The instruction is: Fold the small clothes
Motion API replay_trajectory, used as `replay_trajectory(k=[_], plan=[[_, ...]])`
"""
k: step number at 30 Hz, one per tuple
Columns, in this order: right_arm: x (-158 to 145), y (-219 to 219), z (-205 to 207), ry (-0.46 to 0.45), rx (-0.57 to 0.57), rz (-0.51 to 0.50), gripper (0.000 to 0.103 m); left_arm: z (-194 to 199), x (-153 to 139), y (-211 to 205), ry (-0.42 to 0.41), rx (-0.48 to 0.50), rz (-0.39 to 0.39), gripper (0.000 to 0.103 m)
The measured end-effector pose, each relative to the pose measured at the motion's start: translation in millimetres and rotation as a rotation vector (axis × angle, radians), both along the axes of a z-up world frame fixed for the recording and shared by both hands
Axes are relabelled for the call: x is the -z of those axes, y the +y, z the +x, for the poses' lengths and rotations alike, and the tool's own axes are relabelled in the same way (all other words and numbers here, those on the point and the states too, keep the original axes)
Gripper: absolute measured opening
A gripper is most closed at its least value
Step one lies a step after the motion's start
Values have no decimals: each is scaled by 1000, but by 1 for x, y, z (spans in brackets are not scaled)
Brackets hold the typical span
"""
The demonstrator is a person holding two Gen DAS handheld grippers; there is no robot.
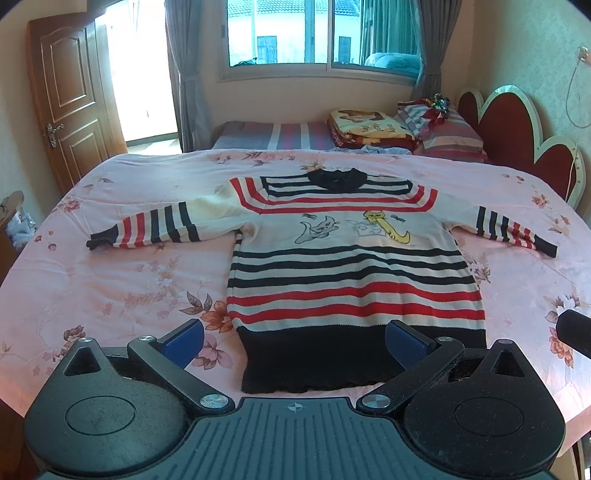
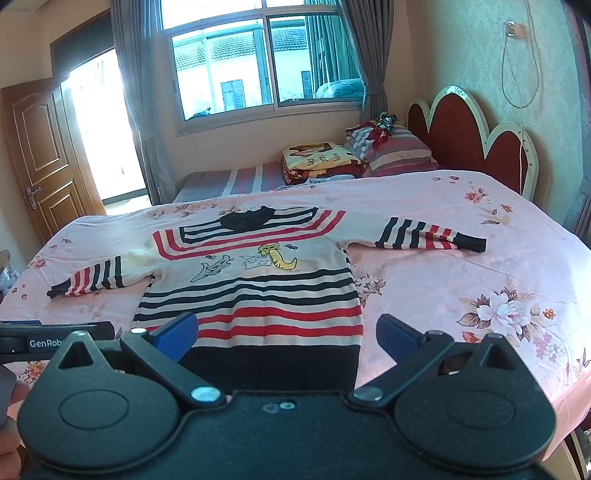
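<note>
Currently, both tools are held above the near edge of the bed (image 1: 110,280), each spread wide and gripping nothing.

Sweater (image 1: 351,266): lies flat, front side up, on the pink floral bed cover. Collar (image 1: 338,179) points toward the window (image 1: 317,33); black hem (image 1: 354,354) lies at the near edge. Both sleeves are extended sideways, well apart from the body. Striped left sleeve (image 1: 147,230) and right sleeve (image 1: 513,230) end in black cuffs. Two cat motifs occupy the white chest band.

Left tool (image 1: 293,338): blue pads (image 1: 184,339) sit either side of the hem's left portion. Contact with the fabric cannot be determined.

Right tool (image 2: 286,334): its pads (image 2: 395,334) frame the hem's right portion; the right pad is over bare bed cover beside the sweater. The left tool's body is visible at the left margin of the right wrist view.

Folded blanket (image 1: 369,127) and striped pillow (image 1: 448,138) rest on the far side of the bed, beside the red headboard (image 1: 517,136). A wooden door (image 1: 70,99) stands at the left.
</note>
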State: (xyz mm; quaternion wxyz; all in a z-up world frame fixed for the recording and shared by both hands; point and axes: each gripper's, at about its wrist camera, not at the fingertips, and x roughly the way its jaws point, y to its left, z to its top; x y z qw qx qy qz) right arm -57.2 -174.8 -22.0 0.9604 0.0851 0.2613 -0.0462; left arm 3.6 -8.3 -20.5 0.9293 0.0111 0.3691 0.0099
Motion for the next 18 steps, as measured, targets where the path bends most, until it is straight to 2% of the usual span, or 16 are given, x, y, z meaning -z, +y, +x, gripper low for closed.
replay_trajectory(k=[6,13,18], plan=[[2,-9,11,-26,7,52,102,21,6,-3,9,2,-1,103],[7,-35,35,-39,51,15,102,62,15,-15,12,-8,-25,103],[26,-70,73,49,97,0,102,107,27,-34,16,-14,-43,103]])
